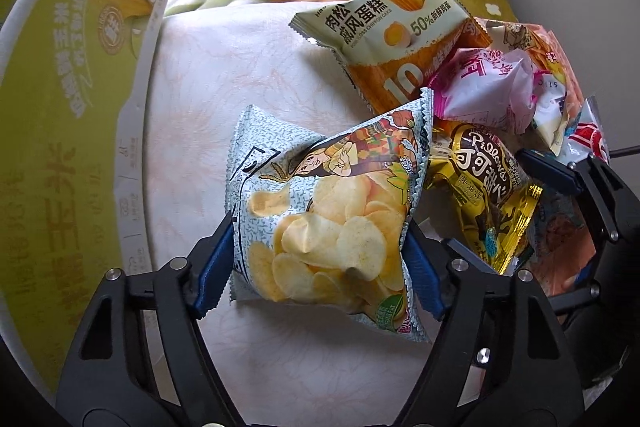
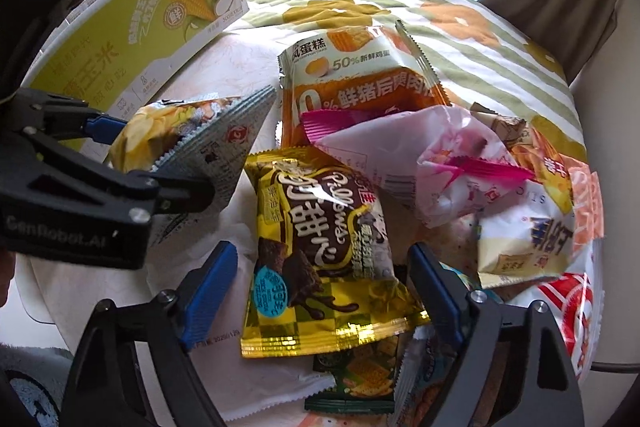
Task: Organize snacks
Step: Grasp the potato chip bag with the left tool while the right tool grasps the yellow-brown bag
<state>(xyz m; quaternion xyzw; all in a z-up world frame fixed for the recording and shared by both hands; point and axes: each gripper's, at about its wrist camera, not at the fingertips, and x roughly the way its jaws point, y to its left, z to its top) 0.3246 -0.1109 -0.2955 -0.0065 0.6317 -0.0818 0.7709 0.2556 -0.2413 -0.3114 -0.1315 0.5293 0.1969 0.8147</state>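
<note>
Two grippers are seen over the snack pile: the potato chip bag (image 1: 320, 223) is clamped by the left gripper (image 1: 320, 259) on the pale tabletop (image 1: 240, 75), while the gold cocoa pillows packet (image 2: 316, 247) is flanked, untouched, by the right gripper (image 2: 320, 291).

A green-and-yellow corn box (image 1: 60, 131) ran off the left edge. The gold chocolate packet (image 2: 320, 247) hid most of a dark green cracker packet (image 2: 360, 375). A red-and-white bag (image 2: 576, 311) was cut off at right.

one green box (image 1: 60, 107), two grippers (image 2: 320, 291), several snack packets (image 2: 320, 247)
</note>
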